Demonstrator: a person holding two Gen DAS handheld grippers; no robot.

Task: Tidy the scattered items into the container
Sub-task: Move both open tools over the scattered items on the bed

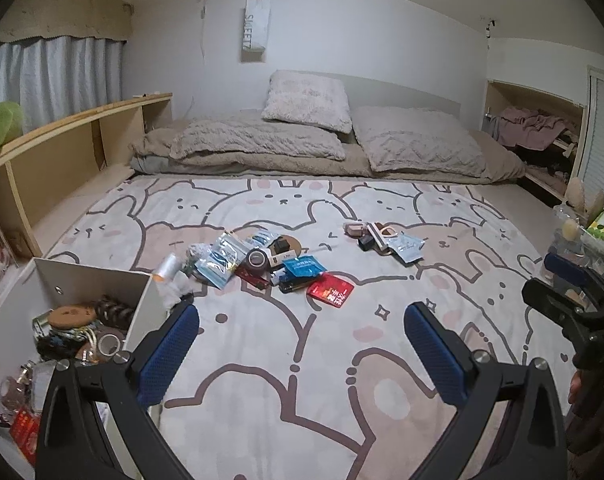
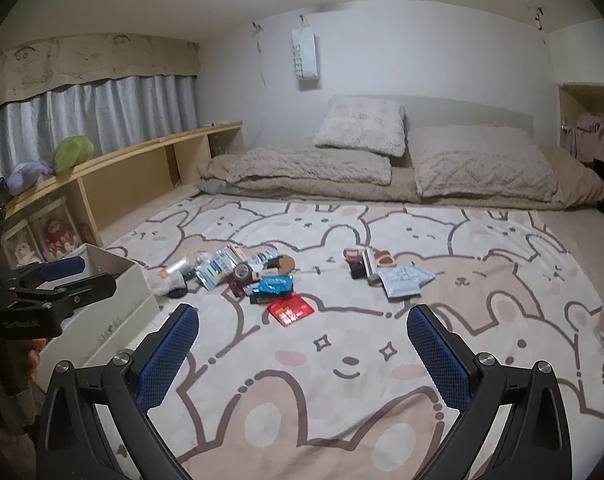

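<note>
Left wrist view: your left gripper point(image 1: 302, 320) is spread wide and empty, the scattered items point(image 1: 262, 264) lying ahead beyond its tips and the white container point(image 1: 98, 280) just left. Right wrist view: your right gripper point(image 2: 303, 320) likewise gapes empty, the red packet point(image 2: 290, 309) nearest, on the bunny-print bedspread point(image 2: 341, 400) before the pillows point(image 2: 481, 168).

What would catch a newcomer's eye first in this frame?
Probably the clutter of small packets and boxes in the middle of the cartoon-bunny blanket, with a red packet lying nearest the camera and a smaller cluster apart to its right. Next, the white container at the blanket's left edge, already holding several items. Both the left gripper and right gripper hang open and empty above the blanket.
</note>
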